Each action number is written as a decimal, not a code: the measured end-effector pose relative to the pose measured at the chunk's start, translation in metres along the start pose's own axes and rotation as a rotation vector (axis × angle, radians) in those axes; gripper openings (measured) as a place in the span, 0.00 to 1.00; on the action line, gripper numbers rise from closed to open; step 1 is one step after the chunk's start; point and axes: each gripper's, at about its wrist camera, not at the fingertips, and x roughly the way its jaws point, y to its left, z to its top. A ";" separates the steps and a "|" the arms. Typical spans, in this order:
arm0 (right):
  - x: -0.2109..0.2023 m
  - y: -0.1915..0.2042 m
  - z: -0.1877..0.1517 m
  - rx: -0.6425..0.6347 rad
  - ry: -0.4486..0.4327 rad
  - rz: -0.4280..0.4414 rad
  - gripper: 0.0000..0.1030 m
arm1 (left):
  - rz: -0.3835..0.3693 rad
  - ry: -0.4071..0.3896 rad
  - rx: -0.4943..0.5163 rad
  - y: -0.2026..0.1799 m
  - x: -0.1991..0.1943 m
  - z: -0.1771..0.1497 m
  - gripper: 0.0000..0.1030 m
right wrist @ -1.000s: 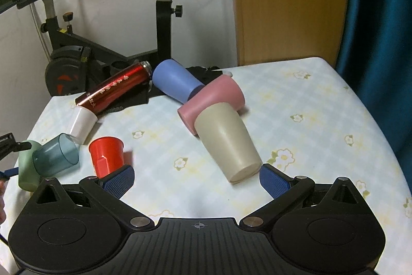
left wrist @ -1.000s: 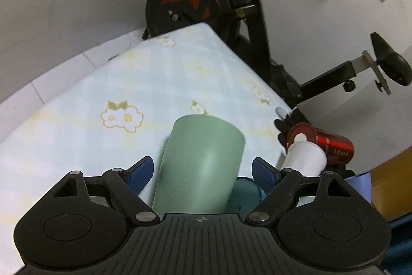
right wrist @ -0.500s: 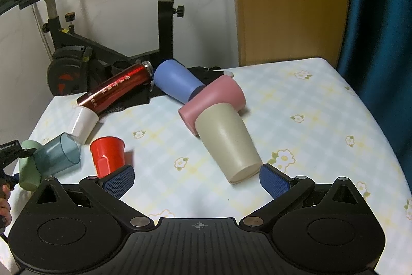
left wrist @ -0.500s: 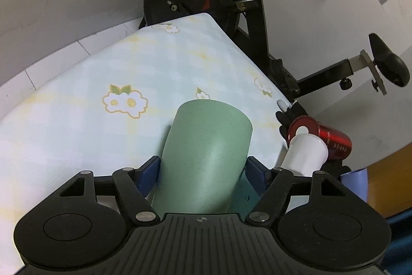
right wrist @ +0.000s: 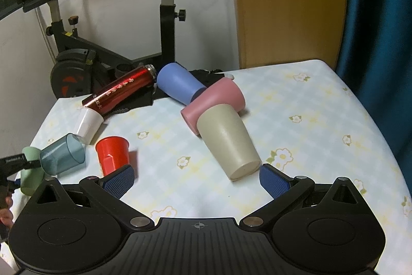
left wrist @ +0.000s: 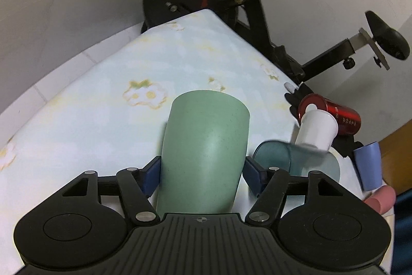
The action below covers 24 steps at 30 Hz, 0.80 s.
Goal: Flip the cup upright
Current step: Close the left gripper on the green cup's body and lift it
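A green cup point(left wrist: 206, 156) lies between the blue pads of my left gripper point(left wrist: 202, 176), which is shut on its sides, base pointing away. In the right wrist view the same green cup point(right wrist: 29, 172) shows at the table's left edge with the left gripper point(right wrist: 13, 164) on it. My right gripper point(right wrist: 195, 179) is open and empty above the table's front, a beige cup point(right wrist: 226, 141) lying on its side just ahead between its fingers.
On the flowered tablecloth point(right wrist: 309, 120) lie a teal clear cup point(right wrist: 63, 154), a red cup point(right wrist: 112, 154), a white cup point(right wrist: 87, 120), a red flask point(right wrist: 121, 89), a blue cup point(right wrist: 177, 86) and a pink cup point(right wrist: 216, 100). An exercise bike point(right wrist: 164, 17) stands behind the table.
My left gripper closed from open onto the green cup and has lifted it slightly; the teal cup beside it now shows more. My right gripper has barely moved.
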 end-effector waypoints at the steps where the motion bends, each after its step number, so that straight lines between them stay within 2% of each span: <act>1: -0.002 0.000 0.000 0.001 -0.001 0.005 0.99 | 0.004 0.003 -0.003 0.003 -0.004 -0.002 0.67; 7: -0.014 -0.002 -0.007 0.017 -0.012 0.036 0.99 | 0.026 0.004 0.004 0.014 -0.044 -0.020 0.67; 11: -0.023 -0.007 -0.013 0.029 -0.017 0.050 0.99 | 0.011 0.021 0.032 0.001 -0.069 -0.046 0.67; 13: -0.028 -0.012 -0.017 0.038 -0.020 0.051 0.99 | -0.008 0.053 0.042 -0.010 -0.076 -0.065 0.67; 17: -0.035 -0.029 -0.025 0.066 -0.024 0.038 0.99 | -0.084 0.107 0.052 -0.046 -0.076 -0.100 0.67; 24: -0.041 -0.063 -0.033 0.077 -0.026 -0.020 0.99 | -0.178 0.164 0.198 -0.131 -0.052 -0.150 0.67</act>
